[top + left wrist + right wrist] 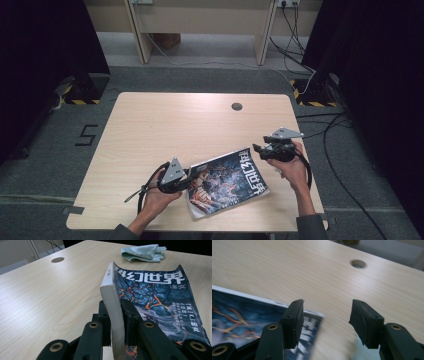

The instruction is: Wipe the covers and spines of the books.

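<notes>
**Book pinched at spine, right jaws parted**

A dark-blue paperback book [227, 182] near the wooden table's [150, 130] front edge is pinched at its spine by the left gripper [117, 322]. The right gripper [325, 322] is spread (nothing between), beside the book's corner.

A pale wooden table [165, 125] is sitting on grey carpet [45, 165], its round cable hole [237, 106] lying toward twelve o'clock. In the left gripper view a crumpled pale green cloth [143, 252] is resting on the tabletop at one o'clock. Black cables [340, 165] are trailing across the floor at three o'clock.
</notes>
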